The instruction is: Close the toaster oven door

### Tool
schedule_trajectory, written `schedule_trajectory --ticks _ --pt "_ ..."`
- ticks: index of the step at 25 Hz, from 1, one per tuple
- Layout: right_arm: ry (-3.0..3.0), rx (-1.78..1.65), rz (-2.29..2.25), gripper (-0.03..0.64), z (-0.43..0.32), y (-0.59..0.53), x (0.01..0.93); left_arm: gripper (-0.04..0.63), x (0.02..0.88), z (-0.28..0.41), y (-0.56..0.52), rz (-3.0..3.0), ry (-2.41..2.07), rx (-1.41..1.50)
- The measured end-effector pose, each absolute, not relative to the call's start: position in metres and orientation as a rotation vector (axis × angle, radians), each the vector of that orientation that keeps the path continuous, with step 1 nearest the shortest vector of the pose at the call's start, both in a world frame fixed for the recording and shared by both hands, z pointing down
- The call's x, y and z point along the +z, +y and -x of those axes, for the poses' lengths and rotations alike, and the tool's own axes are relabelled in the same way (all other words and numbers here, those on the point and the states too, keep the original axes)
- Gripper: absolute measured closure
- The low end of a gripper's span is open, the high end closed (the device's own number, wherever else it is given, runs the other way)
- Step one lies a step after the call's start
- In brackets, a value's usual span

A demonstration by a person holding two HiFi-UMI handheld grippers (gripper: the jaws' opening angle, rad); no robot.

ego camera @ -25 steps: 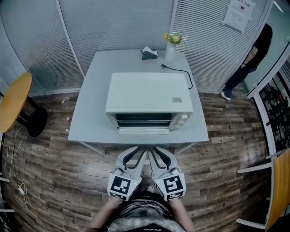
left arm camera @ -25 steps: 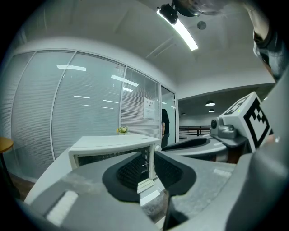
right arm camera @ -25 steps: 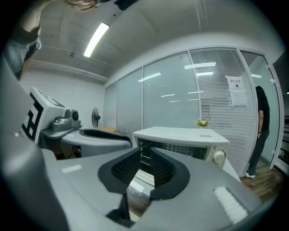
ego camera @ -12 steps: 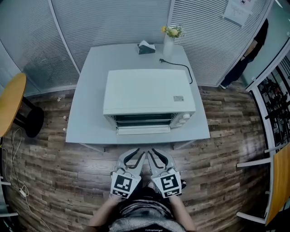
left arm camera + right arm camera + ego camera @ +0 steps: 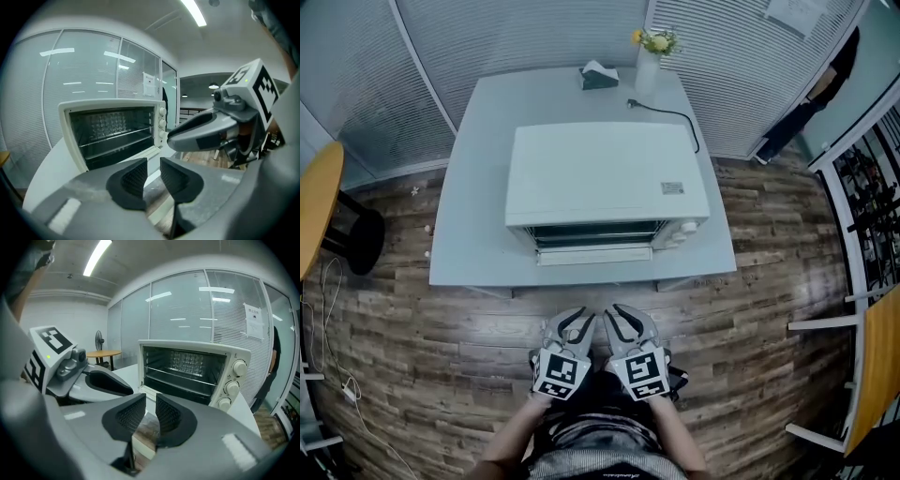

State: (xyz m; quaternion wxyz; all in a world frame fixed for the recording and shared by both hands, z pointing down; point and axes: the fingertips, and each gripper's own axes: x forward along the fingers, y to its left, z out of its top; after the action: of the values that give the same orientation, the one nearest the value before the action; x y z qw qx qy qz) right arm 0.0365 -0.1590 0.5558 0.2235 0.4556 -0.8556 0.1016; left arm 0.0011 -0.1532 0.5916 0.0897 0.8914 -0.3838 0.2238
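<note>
white boxy toaster oven (image 5: pixel 607 183) sits mid-frame on the grey square bench (image 5: pixel 469 216), front facing the lower edge of the head view. its glass-fronted drop-down door (image 5: pixel 592 254) is open, folded out flat at the oven's front, just inside the bench's near edge.

key relation: the door lies straight up-frame from both grippers, with its long axis running left-right across the frame. left gripper (image 5: pixel 575 323) and right gripper (image 5: pixel 620 321) sit side by side at lower centre, over the wood floor and well apart from the door. the door's middle is roughly above the gap between them, so neither is clearly nearer. the right one is on the knob side.

gripper state: left gripper (image 5: pixel 152 176) has its jaws slightly apart with nothing between them. right gripper (image 5: pixel 150 416) is the same, empty with a narrow gap, and its jaws have just been opening a touch.

view differences: the head view gives only the oven's top and the door as a thin pale strip, no cavity. the gripper views look into the dark cavity, showing the wire rack (image 5: pixel 178 376), the three round white knobs (image 5: pixel 231 387) and the door's lip (image 5: pixel 143 153) low in front. judgement: approach not begun. the next move is to reach in under the door's free edge and swing it up.
</note>
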Motion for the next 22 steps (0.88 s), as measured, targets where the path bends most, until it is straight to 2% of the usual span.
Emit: schedule_trajectory --ticks 12,22 --pt "-2.255 0.336 -1.248 0.549 -0.057 -0.145 0.586 0.477 0.724 0.002 -0.129 -2.636 -0.983 1.221" --pt "-2.192 0.367 -1.264 0.549 -0.075 -0.133 0.600 0.373 0.789 -0.003 -0.121 -2.752 -0.836 1.741"
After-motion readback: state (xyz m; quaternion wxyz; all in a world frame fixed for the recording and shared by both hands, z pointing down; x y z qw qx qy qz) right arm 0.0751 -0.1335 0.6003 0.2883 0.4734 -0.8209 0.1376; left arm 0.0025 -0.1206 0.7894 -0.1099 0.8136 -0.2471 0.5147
